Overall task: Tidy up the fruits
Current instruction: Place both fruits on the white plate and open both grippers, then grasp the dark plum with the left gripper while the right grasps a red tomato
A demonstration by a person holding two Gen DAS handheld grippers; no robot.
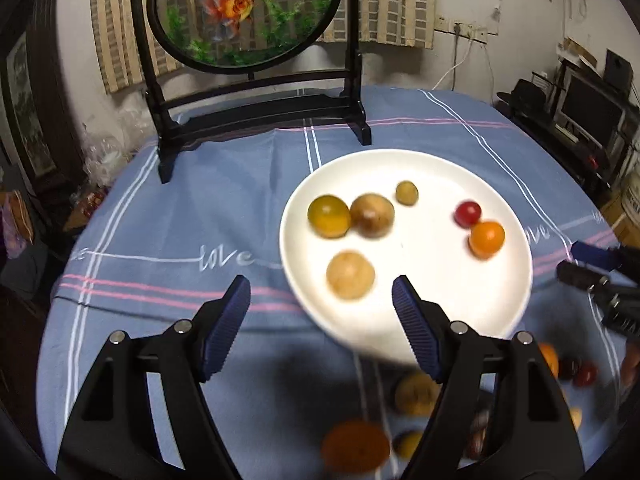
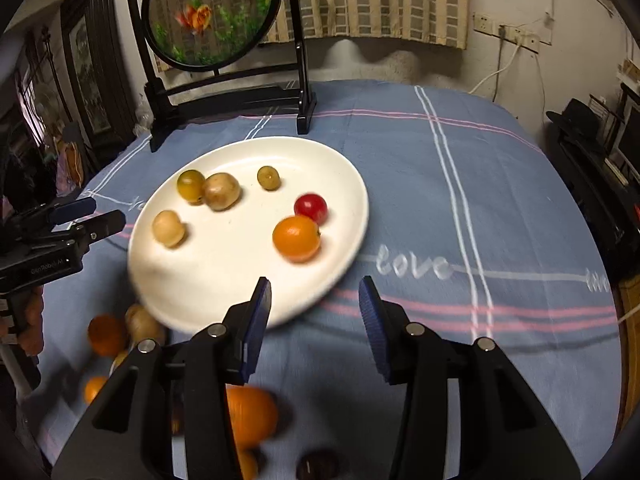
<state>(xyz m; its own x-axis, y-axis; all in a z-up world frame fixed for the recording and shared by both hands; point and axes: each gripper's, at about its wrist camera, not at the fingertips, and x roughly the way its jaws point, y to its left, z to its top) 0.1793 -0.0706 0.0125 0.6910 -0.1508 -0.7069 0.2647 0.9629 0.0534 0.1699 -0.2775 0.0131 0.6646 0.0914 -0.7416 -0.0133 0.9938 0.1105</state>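
Left hand-held gripper (image 1: 320, 292) hangs spread and empty, and right hand-held gripper (image 2: 314, 294) likewise stands parted with nothing between its pads. Just ahead of both lies the white plate (image 1: 440, 168) on the blue-clothed counter (image 2: 500, 200), holding six round fruits, among them an orange one (image 2: 296, 238) touching a red one (image 2: 311, 207). More loose fruits (image 2: 106, 334) sit below and behind the fingers. Being smooth and round, they could roll away if nudged or pinched off-centre.
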